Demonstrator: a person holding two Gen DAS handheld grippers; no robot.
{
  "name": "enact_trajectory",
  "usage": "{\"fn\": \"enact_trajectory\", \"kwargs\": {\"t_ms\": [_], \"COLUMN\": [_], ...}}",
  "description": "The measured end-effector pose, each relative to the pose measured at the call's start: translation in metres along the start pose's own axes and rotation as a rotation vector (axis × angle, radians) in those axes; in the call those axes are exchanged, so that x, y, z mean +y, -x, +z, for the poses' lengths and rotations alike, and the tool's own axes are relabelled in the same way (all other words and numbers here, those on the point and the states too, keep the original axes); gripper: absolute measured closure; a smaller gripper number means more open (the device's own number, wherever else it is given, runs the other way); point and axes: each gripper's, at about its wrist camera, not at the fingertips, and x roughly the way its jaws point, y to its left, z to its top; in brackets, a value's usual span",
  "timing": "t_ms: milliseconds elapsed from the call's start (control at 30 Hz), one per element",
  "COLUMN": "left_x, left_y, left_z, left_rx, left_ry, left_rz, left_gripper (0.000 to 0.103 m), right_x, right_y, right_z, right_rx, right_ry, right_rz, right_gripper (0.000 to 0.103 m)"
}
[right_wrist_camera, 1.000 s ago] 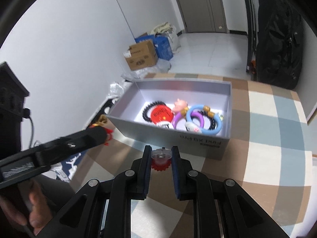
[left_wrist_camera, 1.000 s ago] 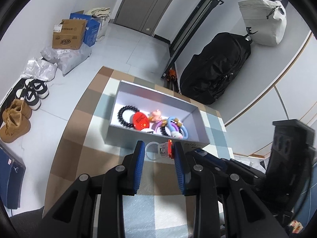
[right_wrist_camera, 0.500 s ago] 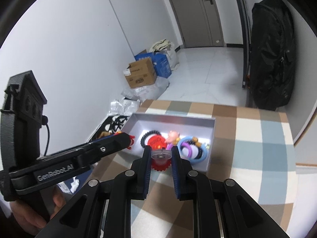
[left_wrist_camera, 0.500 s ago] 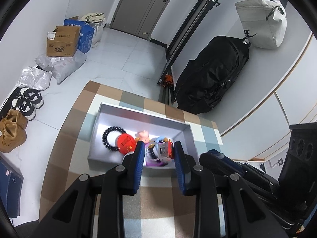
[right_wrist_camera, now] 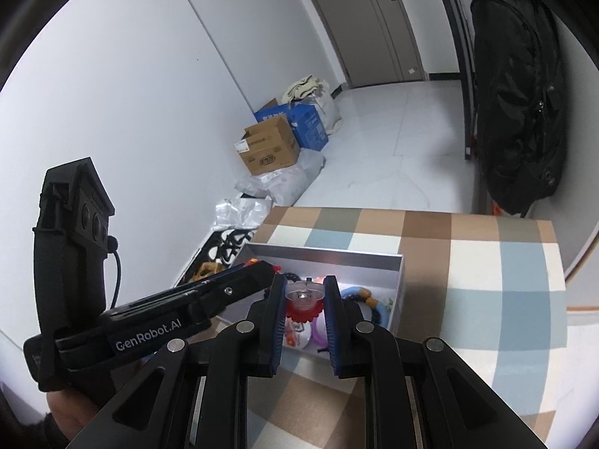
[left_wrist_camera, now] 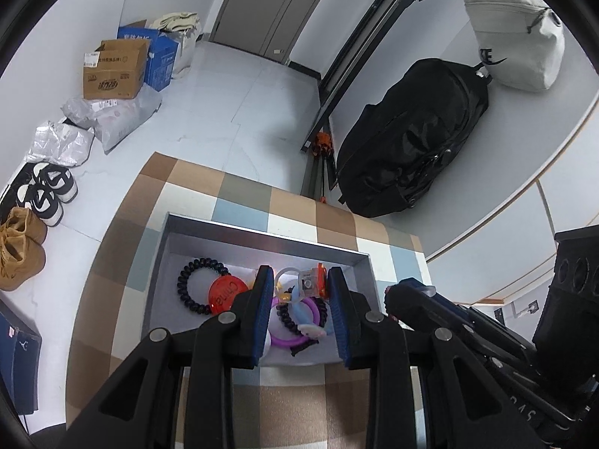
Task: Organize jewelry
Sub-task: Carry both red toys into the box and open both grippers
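A grey jewelry box [left_wrist_camera: 262, 230] stands on the checked table; it also shows in the right wrist view [right_wrist_camera: 325, 258]. Inside lie a black bead bracelet [left_wrist_camera: 198, 284], a red disc [left_wrist_camera: 224, 293], and purple and blue rings [left_wrist_camera: 299, 321]. My left gripper [left_wrist_camera: 299, 292] is over the box, shut on a clear ring with a red-edged charm [left_wrist_camera: 307, 282]. My right gripper [right_wrist_camera: 304, 301] is above the box's near edge, shut on a red toothed piece with a clear dome [right_wrist_camera: 303, 299]. The left gripper also shows in the right wrist view [right_wrist_camera: 262, 273].
The checked tablecloth [right_wrist_camera: 486, 262] extends to the right of the box. A black backpack [left_wrist_camera: 408, 138] leans on the wall beyond the table. Cardboard boxes [left_wrist_camera: 112, 71], plastic bags and shoes [left_wrist_camera: 48, 191] lie on the floor at left.
Both grippers have risen and moved forward over the box, each still holding its piece. The box now sits lower and nearer in both views.
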Motion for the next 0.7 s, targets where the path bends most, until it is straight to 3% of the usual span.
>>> {"fn": "enact_trajectory", "kwargs": {"t_ms": [133,700], "left_x": [0.002,0.006], "left_y": [-0.009,-0.023], "left_z": [0.005,0.007], "left_rx": [0.012,0.067], "left_ry": [0.01,0.013], "left_rz": [0.013,0.031], "left_gripper": [0.079,0.079], "right_x": [-0.009,-0.029], "right_y": [-0.012,-0.028], "right_z": [0.002,0.0], "right_rx": [-0.003,0.04], "right_ry": [0.003,-0.078], "right_rz": [-0.031,0.03], "right_gripper": [0.085,0.085]}}
